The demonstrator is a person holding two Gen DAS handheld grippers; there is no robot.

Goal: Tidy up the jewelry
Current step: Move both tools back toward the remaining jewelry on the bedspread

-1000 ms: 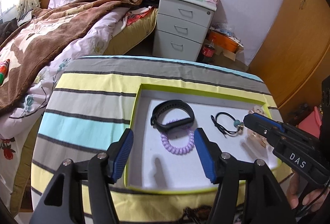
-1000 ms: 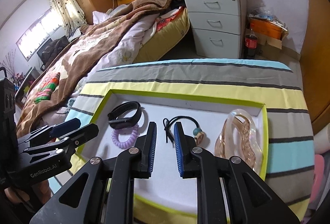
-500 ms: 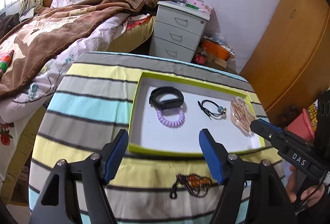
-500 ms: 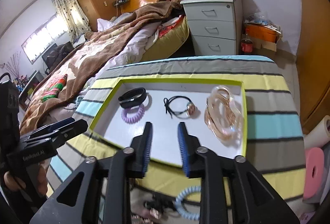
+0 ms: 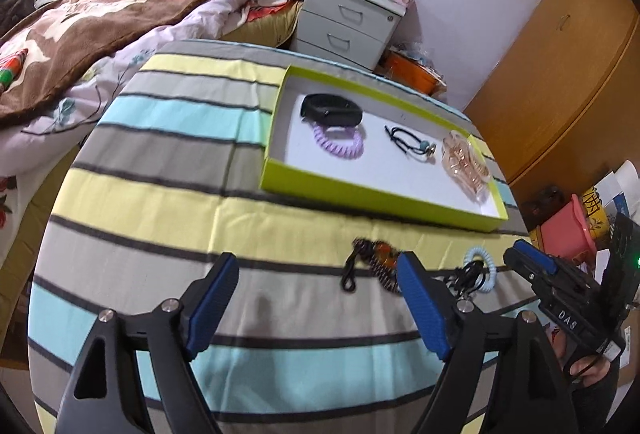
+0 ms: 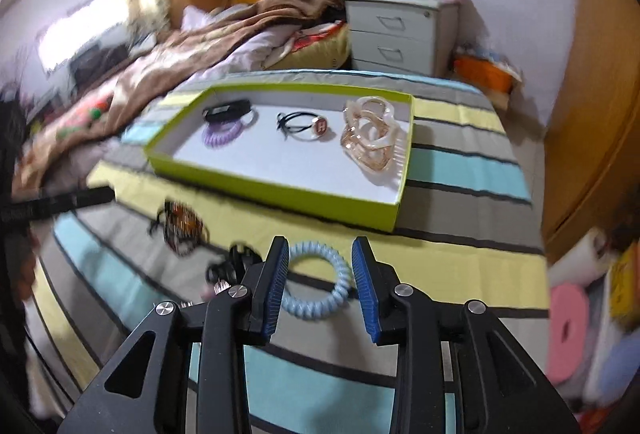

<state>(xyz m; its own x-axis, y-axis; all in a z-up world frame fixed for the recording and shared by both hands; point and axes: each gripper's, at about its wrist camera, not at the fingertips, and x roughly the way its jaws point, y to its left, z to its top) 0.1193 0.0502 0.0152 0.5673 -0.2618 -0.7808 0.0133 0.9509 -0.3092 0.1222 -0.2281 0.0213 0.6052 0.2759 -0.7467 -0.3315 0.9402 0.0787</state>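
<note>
Pickup of the next loose piece was in hand. Right gripper (image 6: 320,276), jaws parted and empty, was framed over the blue coil tie (image 6: 318,280) lying near the tray (image 6: 280,190); lowering and clenching was needed. Left gripper (image 5: 316,298) was opening, nothing held.

Striped tablecloth (image 5: 168,202) carries green tray (image 5: 360,194), beaded bracelet (image 6: 180,222), blue coil tie (image 6: 316,282).

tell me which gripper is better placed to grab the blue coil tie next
Right. The right gripper is open with the blue coil tie between its fingers. The left gripper, jaws opening, faces bare cloth beside the beaded bracelet.
</note>
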